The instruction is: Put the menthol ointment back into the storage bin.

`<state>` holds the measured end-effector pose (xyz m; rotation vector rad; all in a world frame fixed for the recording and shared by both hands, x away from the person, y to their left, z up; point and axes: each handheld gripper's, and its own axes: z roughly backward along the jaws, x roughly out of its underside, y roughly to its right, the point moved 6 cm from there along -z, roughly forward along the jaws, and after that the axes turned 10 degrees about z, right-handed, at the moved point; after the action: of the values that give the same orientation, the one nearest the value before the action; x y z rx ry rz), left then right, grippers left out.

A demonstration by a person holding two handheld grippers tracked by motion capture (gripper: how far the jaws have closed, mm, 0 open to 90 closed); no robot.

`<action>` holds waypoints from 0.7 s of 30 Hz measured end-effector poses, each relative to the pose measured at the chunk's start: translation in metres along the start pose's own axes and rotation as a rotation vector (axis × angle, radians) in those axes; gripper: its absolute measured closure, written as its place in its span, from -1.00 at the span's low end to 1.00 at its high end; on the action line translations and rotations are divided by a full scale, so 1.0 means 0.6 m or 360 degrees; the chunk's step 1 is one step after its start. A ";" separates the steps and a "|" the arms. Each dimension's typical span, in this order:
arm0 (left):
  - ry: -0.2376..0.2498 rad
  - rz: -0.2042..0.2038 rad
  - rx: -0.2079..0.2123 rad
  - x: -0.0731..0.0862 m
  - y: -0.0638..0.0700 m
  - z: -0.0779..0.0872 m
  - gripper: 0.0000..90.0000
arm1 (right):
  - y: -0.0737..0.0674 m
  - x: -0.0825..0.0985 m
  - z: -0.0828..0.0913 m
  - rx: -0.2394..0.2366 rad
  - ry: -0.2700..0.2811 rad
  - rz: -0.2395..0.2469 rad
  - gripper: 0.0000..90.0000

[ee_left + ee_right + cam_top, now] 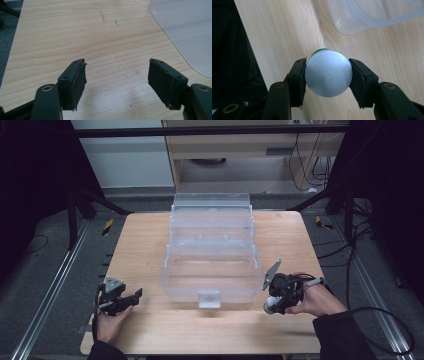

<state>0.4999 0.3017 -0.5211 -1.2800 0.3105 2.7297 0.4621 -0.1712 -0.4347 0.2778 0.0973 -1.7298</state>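
A light wooden surface [150,245] carries a clear plastic tiered organizer box [211,255], opened in steps, at its middle. Faint dark scuff marks [102,16] streak the wood grain.

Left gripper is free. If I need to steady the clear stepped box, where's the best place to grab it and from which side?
Probably the near-left corner wall of the clear box, coming in from the left gripper, whose jaws stand open. The thin upright rim there suits a pinch; the front latch tab looks too small.

floor [45,270]: grey carpet — dim | cabinet [235,145]: pale wood | cables [360,245]: black
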 end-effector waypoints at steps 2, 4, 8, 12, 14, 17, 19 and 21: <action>-0.0002 -0.0002 0.0001 0.000 0.000 0.000 -0.33 | 0.004 -0.006 0.011 0.0015 0.0016 -0.0001 0.12; -0.0006 -0.0003 0.0000 0.000 0.000 0.000 -0.33 | 0.006 -0.011 0.020 0.0021 0.0026 -0.0004 0.12; -0.0010 -0.0009 0.0000 0.001 0.001 -0.001 -0.33 | 0.009 -0.019 0.033 0.0030 0.0036 -0.0008 0.12; -0.0010 -0.0009 0.0000 0.001 0.001 -0.001 -0.33 | 0.012 -0.023 0.042 0.0032 0.0040 0.0003 0.12; -0.0011 -0.0010 -0.0001 0.001 0.001 -0.001 -0.33 | 0.015 -0.026 0.047 0.0033 0.0049 0.0008 0.12; -0.0010 -0.0009 0.0000 0.001 0.001 -0.001 -0.33 | 0.019 -0.031 0.055 0.0028 0.0046 -0.0003 0.12; -0.0012 -0.0010 0.0000 0.001 0.000 -0.001 -0.33 | 0.022 -0.034 0.061 0.0029 0.0044 -0.0002 0.12; -0.0011 -0.0010 0.0000 0.001 0.000 -0.001 -0.33 | 0.024 -0.037 0.066 0.0020 0.0059 0.0001 0.12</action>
<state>0.5000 0.3012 -0.5221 -1.2688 0.3051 2.7285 0.4746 -0.1610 -0.3896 0.3193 0.1137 -1.7253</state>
